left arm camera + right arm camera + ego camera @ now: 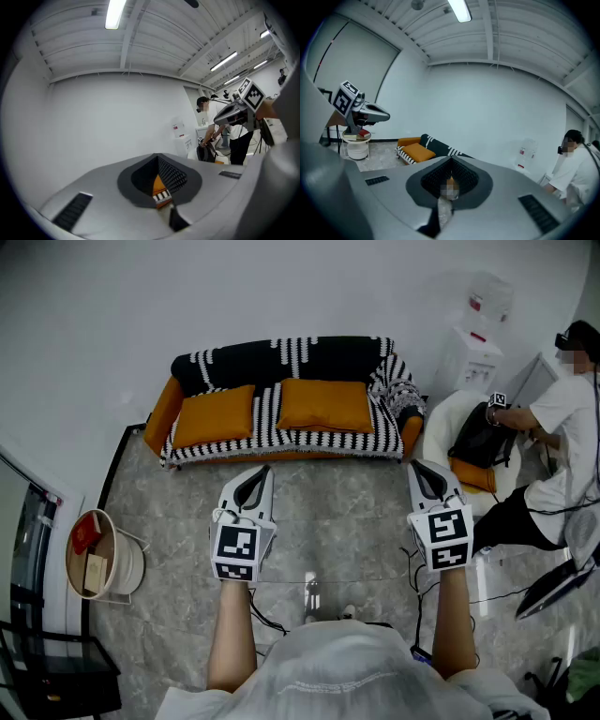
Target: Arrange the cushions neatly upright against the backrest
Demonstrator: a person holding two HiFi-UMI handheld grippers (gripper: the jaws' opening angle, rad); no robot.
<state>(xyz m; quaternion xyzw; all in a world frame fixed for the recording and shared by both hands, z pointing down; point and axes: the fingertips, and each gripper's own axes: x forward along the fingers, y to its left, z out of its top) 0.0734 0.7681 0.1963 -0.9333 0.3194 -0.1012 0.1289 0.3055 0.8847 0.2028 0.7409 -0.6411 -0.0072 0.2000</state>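
Two orange cushions lie on the seat of a sofa with a black-and-white striped cover (281,359). The left cushion (214,415) and the right cushion (325,404) both rest tilted, low against the backrest. My left gripper (260,472) and right gripper (419,468) are held side by side over the marble floor, short of the sofa, both shut and empty. The left gripper view shows its jaws (158,159) pressed together, with the right gripper (239,110) beside them. The right gripper view shows its jaws (451,161) together and one cushion (418,151) beyond.
A round white side table (98,554) with a red item stands at the left. A person (562,427) sits at the right next to a white chair with a black bag (483,437). A water dispenser (469,357) stands behind. A glass table edge (309,582) lies near me.
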